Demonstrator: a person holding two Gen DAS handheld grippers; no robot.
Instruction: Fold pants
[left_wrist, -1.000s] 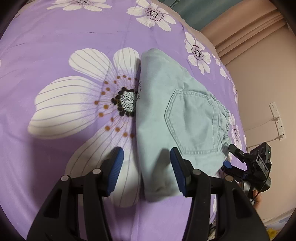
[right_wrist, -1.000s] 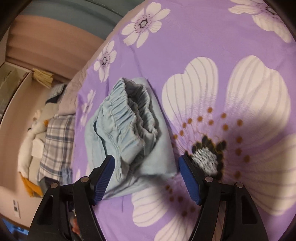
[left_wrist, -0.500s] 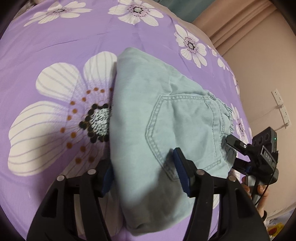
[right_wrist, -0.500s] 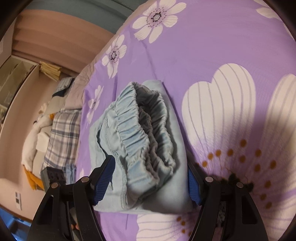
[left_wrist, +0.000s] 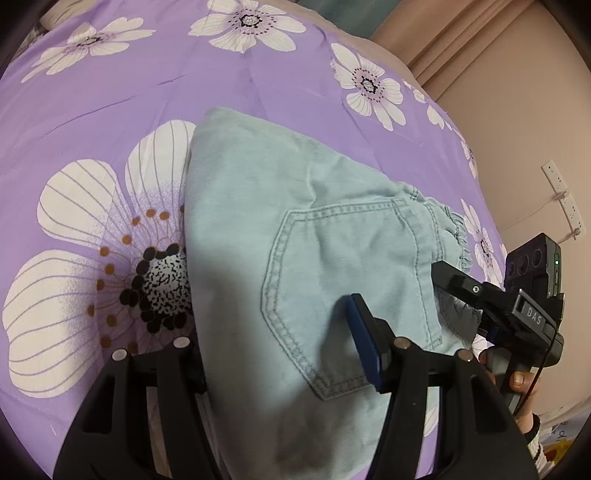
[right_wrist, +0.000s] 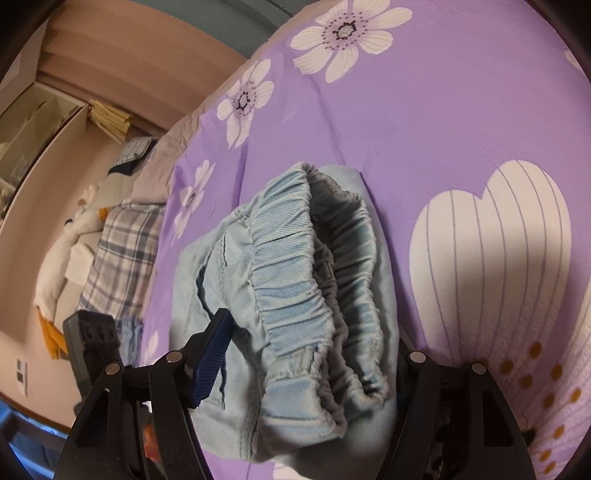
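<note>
While the folded light-blue pants (left_wrist: 332, 258) are lying on the purple flowered bed (left_wrist: 110, 92), we are straddling opposite ends: our left gripper (left_wrist: 280, 347) half-wide across the pocket end, our right gripper (right_wrist: 314, 362) wide around the elastic waistband (right_wrist: 306, 280), neither visibly pinching.

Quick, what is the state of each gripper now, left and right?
Left gripper: jaws straddle the pants; whether they press cannot be told.
Right gripper: jaws straddle the pants at the waistband; grip cannot be told.
</note>
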